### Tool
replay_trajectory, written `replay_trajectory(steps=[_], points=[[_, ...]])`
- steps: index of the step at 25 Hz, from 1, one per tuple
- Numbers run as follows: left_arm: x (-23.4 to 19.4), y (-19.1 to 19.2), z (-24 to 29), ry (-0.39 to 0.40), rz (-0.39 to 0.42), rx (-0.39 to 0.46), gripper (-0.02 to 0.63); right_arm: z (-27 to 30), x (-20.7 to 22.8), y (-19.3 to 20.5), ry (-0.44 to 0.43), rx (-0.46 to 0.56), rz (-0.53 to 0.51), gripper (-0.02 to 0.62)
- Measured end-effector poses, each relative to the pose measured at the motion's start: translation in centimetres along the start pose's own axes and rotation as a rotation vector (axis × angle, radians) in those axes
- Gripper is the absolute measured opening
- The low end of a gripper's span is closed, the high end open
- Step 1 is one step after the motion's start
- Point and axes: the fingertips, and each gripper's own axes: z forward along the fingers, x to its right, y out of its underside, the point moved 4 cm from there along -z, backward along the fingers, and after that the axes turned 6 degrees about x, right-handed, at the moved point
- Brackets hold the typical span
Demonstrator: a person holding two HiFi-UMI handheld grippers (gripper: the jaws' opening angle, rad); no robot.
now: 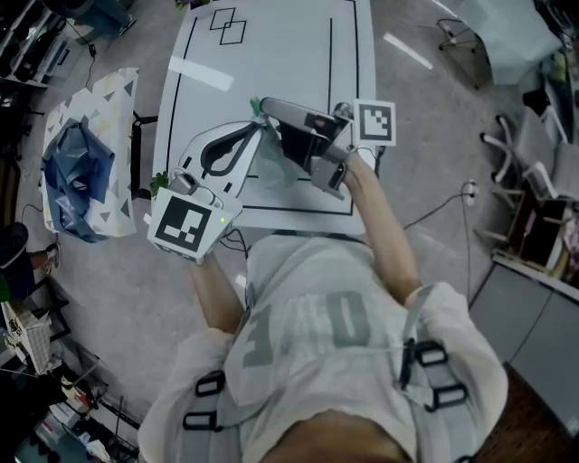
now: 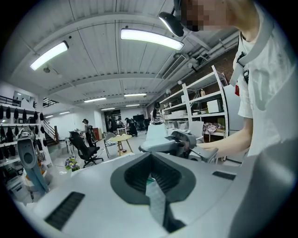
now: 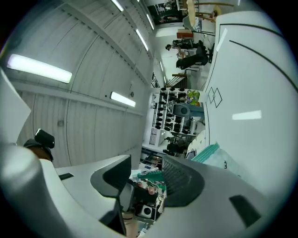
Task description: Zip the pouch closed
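In the head view the translucent pouch [image 1: 274, 172] with a teal zip hangs over the white table [image 1: 271, 54], between my two grippers. My left gripper [image 1: 260, 124] reaches in from the lower left. In the left gripper view its jaws [image 2: 151, 180] are shut on a corner of the pouch [image 2: 157, 200]. My right gripper [image 1: 269, 108] comes from the right, close to the left one's tip. In the right gripper view the jaws [image 3: 146, 179] stand open around the teal zip end [image 3: 152, 176], not pressing on it. More of the pouch [image 3: 215, 157] shows beside the right jaw.
The table bears black outlines [image 1: 231, 25] and ends close in front of the person's body. A blue bag on a patterned sheet [image 1: 77, 167] lies on the floor to the left. Chair bases [image 1: 520, 154] stand to the right. Shelves [image 2: 200, 100] and an office chair [image 2: 84, 148] are beyond.
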Motion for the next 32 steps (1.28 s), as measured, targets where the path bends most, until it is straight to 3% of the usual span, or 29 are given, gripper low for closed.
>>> replay_trajectory(steps=[5,10,13,18,23,27,32], points=[[0.2,0.1,-0.1,0.003,0.003,-0.022,0.008,-0.7,0.2,0.2,0.011,0.028,0.026,0.143],[0.0,1.5,0.5,0.013,0.040,-0.081,0.008,-1.4,0.8,-0.2,0.010,0.064,0.068,0.129],[0.3,1.7,1.2,0.015,0.022,-0.085,0.008,-1.5,1.2,0.0,0.041,0.041,0.034,0.121],[0.5,1.6,1.5,0.017,0.045,-0.102,0.008,-2.0,1.6,0.1,0.109,0.037,-0.017,0.015],[0.3,1.8,1.2,0.004,0.037,-0.115,0.008,-2.0,1.3,-0.1,0.126,0.050,-0.066,0.012],[-0.1,2.6,1.2,-0.012,0.041,-0.158,0.008,-2.2,1.1,-0.3,0.203,0.086,-0.210,0.011],[-0.3,2.9,1.2,-0.026,0.048,-0.167,0.008,-2.9,0.7,0.1,0.389,0.110,-0.526,0.009]])
